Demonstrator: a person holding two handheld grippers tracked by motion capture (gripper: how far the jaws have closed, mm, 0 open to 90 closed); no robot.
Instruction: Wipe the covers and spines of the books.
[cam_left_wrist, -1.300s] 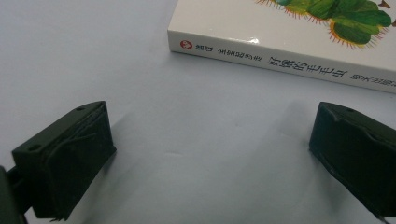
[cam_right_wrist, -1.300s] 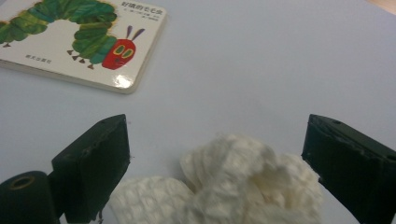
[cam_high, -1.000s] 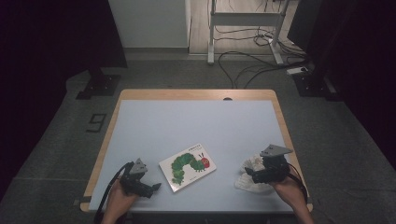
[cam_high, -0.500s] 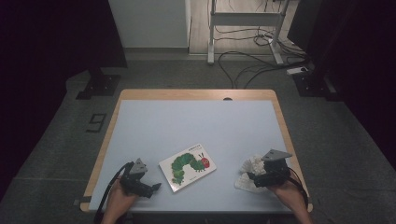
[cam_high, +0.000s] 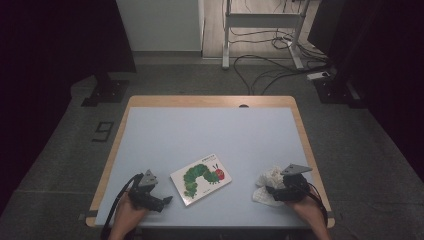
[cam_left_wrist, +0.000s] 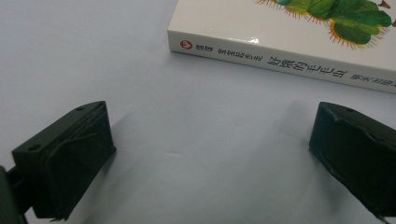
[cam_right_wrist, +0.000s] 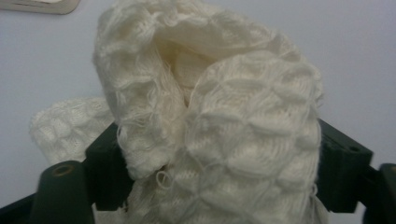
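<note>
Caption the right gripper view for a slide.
Right gripper fingers, just closing, bracket a bunched white knitted cloth on the pale blue table.

Left hand-held gripper (cam_high: 167, 200) low at the near edge, jaws spread wide and empty, right hand-held gripper (cam_high: 267, 190) lowered, jaws just closing onto bunched white cloth (cam_right_wrist: 210, 116)

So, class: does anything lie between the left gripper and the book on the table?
Nothing visible does. The left gripper has its jaws wide apart with bare table between them, and the book lies just ahead, spine toward it. The cloth sits far off at the right gripper.
</note>
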